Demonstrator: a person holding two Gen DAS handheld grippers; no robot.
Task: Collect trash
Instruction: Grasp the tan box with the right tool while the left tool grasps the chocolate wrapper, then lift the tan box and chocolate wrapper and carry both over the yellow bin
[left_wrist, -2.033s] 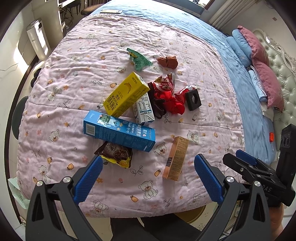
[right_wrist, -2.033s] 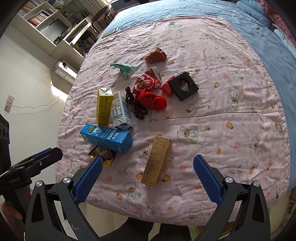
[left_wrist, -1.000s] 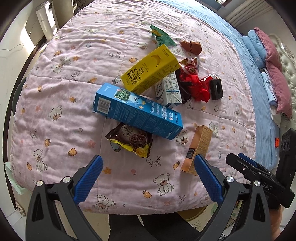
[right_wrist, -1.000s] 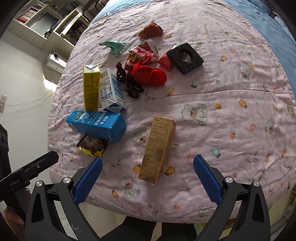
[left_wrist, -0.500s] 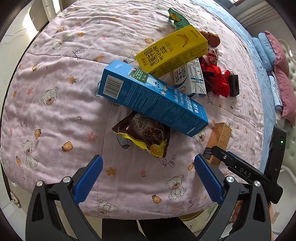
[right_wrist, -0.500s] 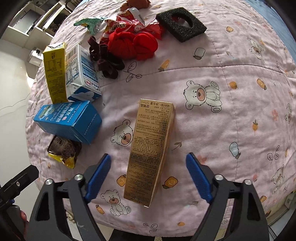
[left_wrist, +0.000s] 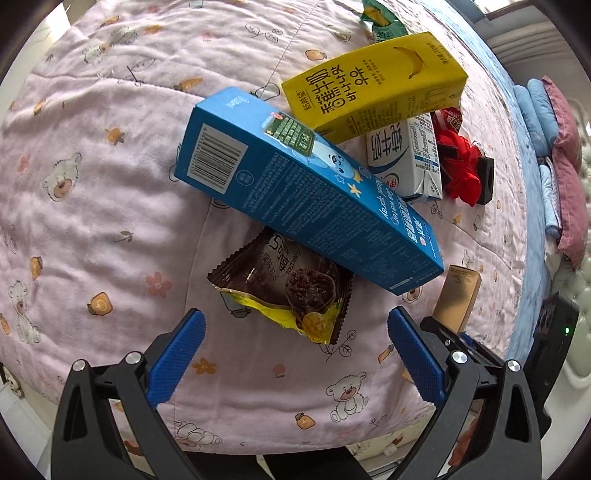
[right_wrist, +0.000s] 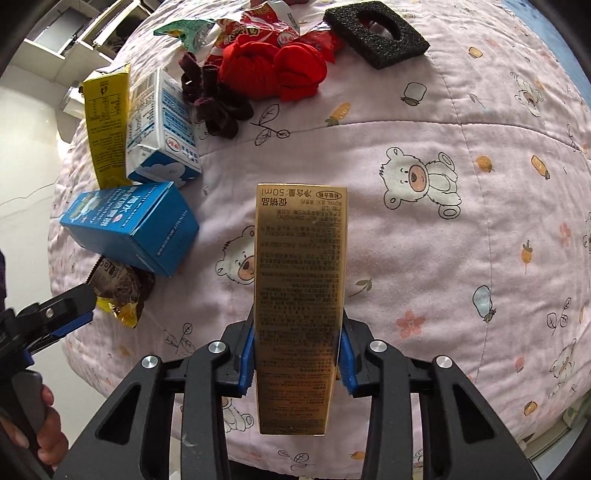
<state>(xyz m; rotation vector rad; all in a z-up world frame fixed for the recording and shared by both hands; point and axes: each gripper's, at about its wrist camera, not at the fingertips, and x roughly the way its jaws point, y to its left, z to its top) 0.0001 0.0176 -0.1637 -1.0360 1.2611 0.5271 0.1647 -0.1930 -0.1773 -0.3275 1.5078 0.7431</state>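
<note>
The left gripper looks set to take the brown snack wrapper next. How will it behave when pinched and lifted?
The brown snack wrapper looks crinkled and flattish, so probably floppy and very light. Its far edge lies tucked under the blue box, so pulling may drag or tip that box. The left gripper is wide open; its fingers would likely crumple the glossy film rather than grip a firm edge.

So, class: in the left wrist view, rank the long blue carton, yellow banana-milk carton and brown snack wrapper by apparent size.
1. Long blue carton, largest.
2. Yellow banana-milk carton.
3. Brown snack wrapper, smallest, though partly hidden under the blue carton.
</note>
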